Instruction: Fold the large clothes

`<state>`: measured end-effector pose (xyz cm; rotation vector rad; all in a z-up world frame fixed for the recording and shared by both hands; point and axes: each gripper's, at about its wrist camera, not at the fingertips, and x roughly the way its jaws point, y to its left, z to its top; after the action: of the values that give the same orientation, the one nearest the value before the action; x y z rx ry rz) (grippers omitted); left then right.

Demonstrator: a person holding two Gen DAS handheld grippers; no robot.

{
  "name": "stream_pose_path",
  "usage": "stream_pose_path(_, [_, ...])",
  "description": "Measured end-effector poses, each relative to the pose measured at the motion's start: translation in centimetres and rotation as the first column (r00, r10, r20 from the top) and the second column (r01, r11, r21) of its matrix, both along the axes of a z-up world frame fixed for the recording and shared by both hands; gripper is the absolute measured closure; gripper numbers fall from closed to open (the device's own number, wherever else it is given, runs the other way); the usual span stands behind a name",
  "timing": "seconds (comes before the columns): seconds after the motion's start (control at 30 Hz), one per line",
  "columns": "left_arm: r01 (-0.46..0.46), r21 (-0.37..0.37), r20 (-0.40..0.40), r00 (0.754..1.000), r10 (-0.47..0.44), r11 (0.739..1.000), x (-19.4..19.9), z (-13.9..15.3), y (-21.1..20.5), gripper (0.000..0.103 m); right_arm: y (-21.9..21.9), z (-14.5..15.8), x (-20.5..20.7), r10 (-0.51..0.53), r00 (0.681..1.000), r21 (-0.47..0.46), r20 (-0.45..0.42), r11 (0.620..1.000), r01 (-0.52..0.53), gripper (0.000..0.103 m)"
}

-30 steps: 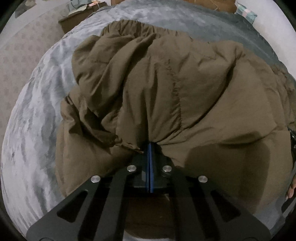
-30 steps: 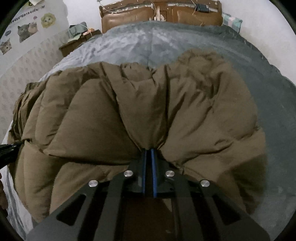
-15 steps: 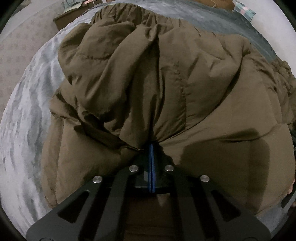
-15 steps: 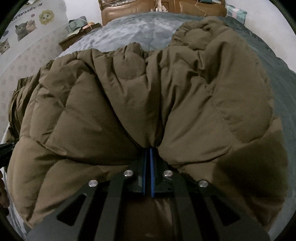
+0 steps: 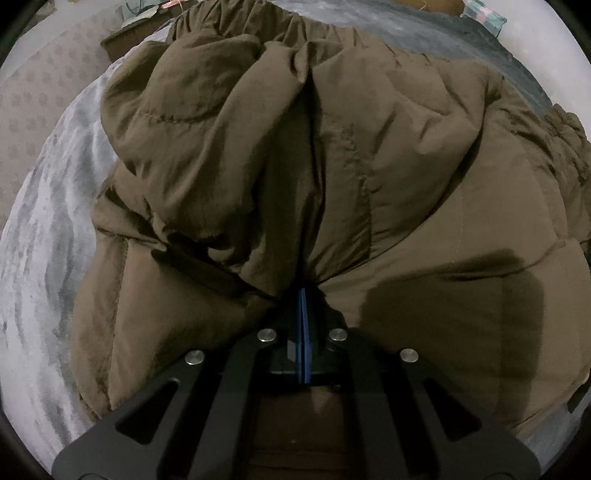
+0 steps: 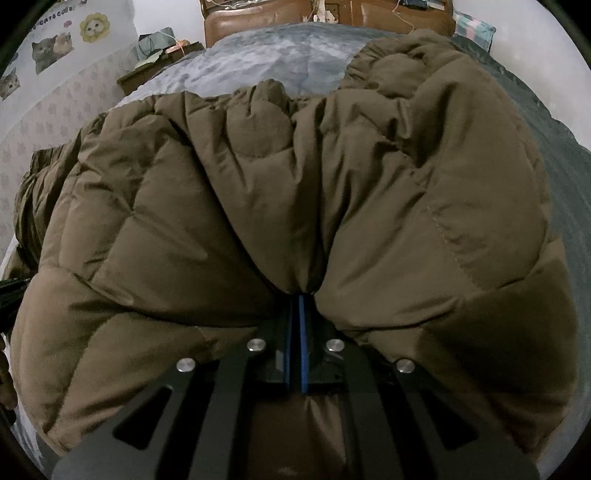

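Both the left gripper [image 5: 303, 295] and right gripper [image 6: 297, 299] had jaws pinched tight on the jacket [image 5: 369, 177]; slippery, puffy fabric could slide free over the bed [image 5: 44, 229].

Wall sticker lettering [image 6: 50, 21]: a curved line of small letters stood above the cat stickers [image 6: 50, 55] on the wall in the right wrist view; it seemed to include "CATS", but the rest was too small and blurred to read.
Jacket [image 5: 369, 184]: no label or brand could be read.
Left wrist view: no text was legible.
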<state>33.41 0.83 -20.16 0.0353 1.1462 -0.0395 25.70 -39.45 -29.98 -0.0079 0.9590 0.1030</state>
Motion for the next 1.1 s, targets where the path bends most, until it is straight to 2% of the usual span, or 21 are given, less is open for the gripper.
stream_pose_path(0.1, [0.042,0.057,0.011,0.999,-0.043,0.997,-0.6,1.1,-0.7,0.102,-0.3,1.2,-0.1,-0.002,0.999,0.024,-0.039,1.0,0.003,0.101])
stream_pose_path(0.13, [0.05,0.066,0.007,0.999,-0.05,0.997,-0.7,1.4,-0.7,0.102,-0.3,1.6,-0.2,0.002,0.999,0.021,-0.049,1.0,0.0,0.098])
stream_pose_path(0.2, [0.041,0.04,0.002,0.999,-0.041,0.998,-1.3,2.9,-0.2,0.098,-0.2,3.7,-1.1,0.023,0.999,0.021,-0.028,1.0,-0.023,0.097])
stream_pose_path(0.27, [0.031,-0.004,0.022,0.999,-0.031,0.999,-2.0,4.4,0.5,0.073,-0.4,5.9,-2.3,0.038,0.999,0.024,0.023,0.999,-0.038,0.09])
stream_pose_path(0.3, [0.03,-0.014,0.041,0.999,-0.029,0.999,-2.5,5.2,0.8,0.064,-0.7,7.0,-3.0,0.037,0.998,0.021,0.05,0.999,-0.038,0.074])
stream_pose_path(0.33, [0.02,-0.002,0.083,0.996,-0.02,1.0,-3.6,6.5,1.3,0.05,-1.1,8.2,-3.8,0.035,0.996,0.019,0.082,0.999,-0.037,0.062])
stream_pose_path(0.37, [0.014,0.003,0.109,0.994,-0.014,1.0,-4.3,7.2,1.7,0.05,-1.5,8.8,-4.3,0.036,0.994,0.018,0.101,0.999,-0.038,0.061])
stream_pose_path(0.5, [-0.019,-0.004,0.14,0.99,0.02,1.0,-6.7,8.9,4.1,0.05,-4.4,9.9,-5.8,-0.011,0.993,-0.018,0.116,1.0,0.014,0.061])
stream_pose_path(0.53, [-0.027,-0.006,0.142,0.989,0.028,1.0,-7.1,9.0,4.6,0.053,-5.0,9.7,-5.9,-0.029,0.993,-0.023,0.112,0.999,0.032,0.061])
stream_pose_path(0.6, [-0.044,-0.018,0.134,0.99,0.046,0.999,-7.5,8.9,5.6,0.068,-6.6,9.0,-6.0,-0.055,0.993,-0.009,0.103,0.998,0.057,0.061])
stream_pose_path(0.63, [-0.055,-0.019,0.124,0.991,0.057,0.998,-7.6,8.7,6.0,0.081,-7.1,8.6,-6.1,-0.066,0.993,0.0,0.099,0.998,0.066,0.061])
stream_pose_path(0.67, [-0.066,-0.02,0.112,0.991,0.067,0.998,-7.5,8.4,6.3,0.089,-7.5,8.0,-6.1,-0.078,0.992,-0.001,0.096,0.997,0.079,0.062])
stream_pose_path(0.7, [-0.076,-0.025,0.098,0.992,0.078,0.997,-7.4,7.9,6.6,0.09,-7.6,7.5,-6.1,-0.085,0.992,-0.014,0.093,0.996,0.086,0.068])
stream_pose_path(0.73, [-0.081,-0.031,0.085,0.993,0.084,0.996,-7.2,7.5,6.8,0.092,-7.5,6.8,-5.8,-0.091,0.993,-0.042,0.076,0.995,0.095,0.08])
stream_pose_path(0.77, [-0.088,-0.034,0.065,0.994,0.09,0.996,-6.9,6.9,6.9,0.092,-7.5,6.1,-5.6,-0.091,0.994,-0.05,0.058,0.994,0.094,0.084])
stream_pose_path(0.93, [-0.078,0.006,0.025,0.997,0.078,0.997,-5.7,4.1,6.4,0.093,-7.0,3.4,-4.0,-0.092,0.996,-0.046,0.001,0.995,0.092,0.088])
stream_pose_path(1.1, [-0.082,-0.014,0.009,0.997,0.082,0.997,-4.7,3.1,6.8,0.093,-7.4,1.2,-2.2,-0.099,0.994,-0.008,-0.052,0.995,0.099,0.088])
